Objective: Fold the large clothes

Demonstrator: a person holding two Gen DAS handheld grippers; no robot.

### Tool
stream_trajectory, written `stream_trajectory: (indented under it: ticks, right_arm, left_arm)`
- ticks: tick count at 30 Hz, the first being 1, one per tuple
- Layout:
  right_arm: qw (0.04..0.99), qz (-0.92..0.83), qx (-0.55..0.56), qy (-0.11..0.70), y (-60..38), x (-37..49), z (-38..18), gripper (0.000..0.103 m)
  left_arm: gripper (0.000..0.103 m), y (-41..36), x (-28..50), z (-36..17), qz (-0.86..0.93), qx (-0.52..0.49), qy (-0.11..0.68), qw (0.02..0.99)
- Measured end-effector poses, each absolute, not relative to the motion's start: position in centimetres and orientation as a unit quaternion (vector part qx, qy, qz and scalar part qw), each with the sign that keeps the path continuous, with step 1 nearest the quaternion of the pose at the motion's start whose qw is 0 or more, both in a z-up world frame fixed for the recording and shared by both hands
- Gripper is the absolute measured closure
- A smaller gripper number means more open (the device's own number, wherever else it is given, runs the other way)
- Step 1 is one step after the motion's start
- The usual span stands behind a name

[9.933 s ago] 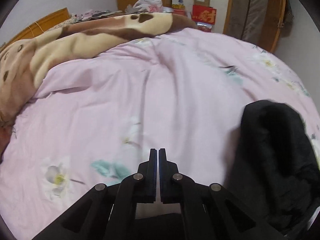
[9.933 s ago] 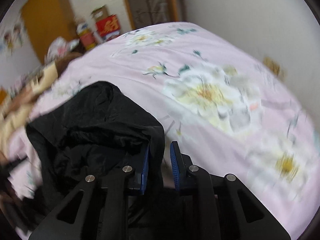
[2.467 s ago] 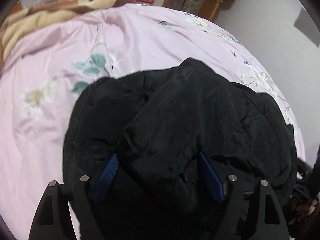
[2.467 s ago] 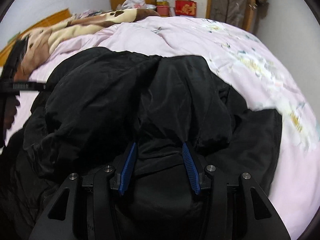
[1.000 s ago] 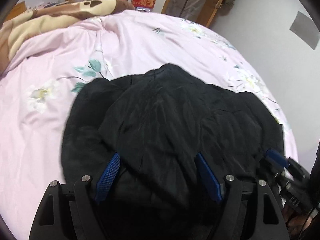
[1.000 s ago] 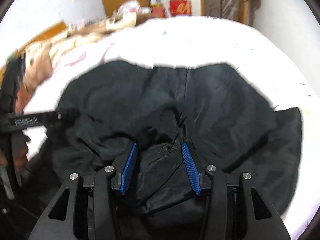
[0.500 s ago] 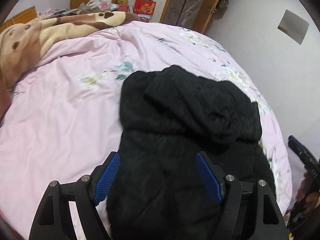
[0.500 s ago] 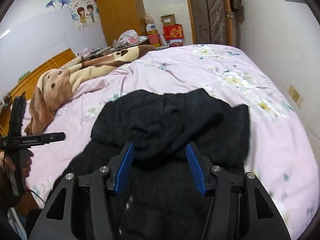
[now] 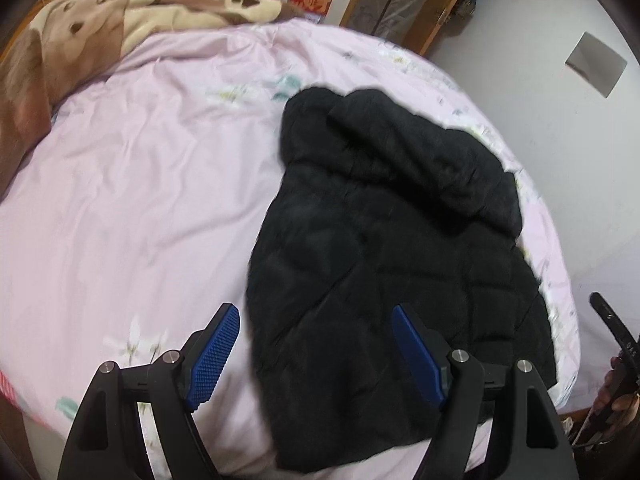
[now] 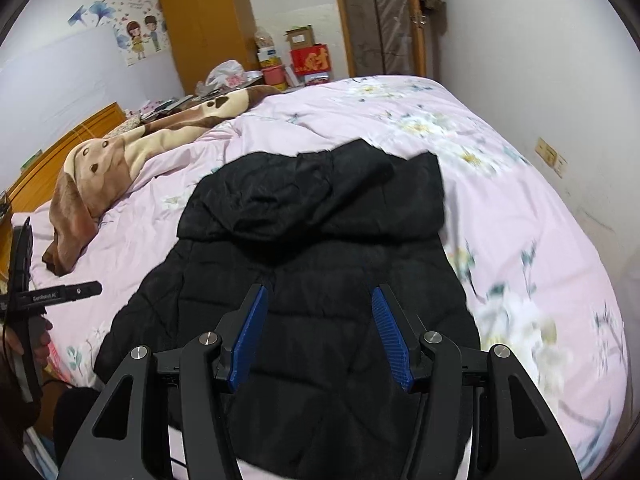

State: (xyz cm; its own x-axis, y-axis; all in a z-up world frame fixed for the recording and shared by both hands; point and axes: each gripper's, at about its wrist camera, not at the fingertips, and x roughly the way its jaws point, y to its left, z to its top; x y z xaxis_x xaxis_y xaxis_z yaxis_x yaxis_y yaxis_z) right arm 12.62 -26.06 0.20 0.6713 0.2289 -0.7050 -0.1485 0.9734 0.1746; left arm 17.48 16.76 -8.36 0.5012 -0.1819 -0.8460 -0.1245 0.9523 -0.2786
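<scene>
A black quilted jacket lies flat on the pink floral bedspread, its far end doubled over into a thick roll. My left gripper hovers open above the jacket's near left edge, with both blue pads clear of the cloth. In the right wrist view the jacket fills the middle. My right gripper is held open over its near part and grips nothing. The jacket's near hem hangs at the bed's front edge, hidden behind the gripper bodies.
A brown and cream plush blanket is heaped at the far left by the wooden headboard. A wardrobe, boxes and a door stand beyond the bed. A white wall runs along the right side. A person's hand is at the left edge.
Both grippers have let go of the jacket and drawn back and upward from it. The jacket now lies spread on the bed, smaller in both views.
</scene>
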Motion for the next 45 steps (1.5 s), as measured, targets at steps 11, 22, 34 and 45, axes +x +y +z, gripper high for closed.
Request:
stream_trajectory:
  ticks: [11,22,34,45]
  right_arm:
    - [0.897,0.02,0.063,0.436,-31.2,6.9,-5.5,0.044]
    - [0.867,-0.006,0.102,0.488,-34.6,6.6,-9.9,0.032]
    - [0.861,0.007,0.092,0.5,-33.2,6.7,-10.0,0.062]
    - [0.887,0.049,0.094,0.45,-32.8,4.4,-4.7,0.087]
  left_arm:
    - [0.025,17.0,14.4,-14.2,-0.004,-0.203,0.542,0.816]
    - [0.025,15.0,14.6,-16.9,-0.009,-0.193,0.572,0.797]
    - [0.068,12.9,13.7,-13.6,-0.026,-0.148,0.554,0.819]
    - [0.081,13.0,11.1,-9.0,-0.058,-0.155,0.522,0.837]
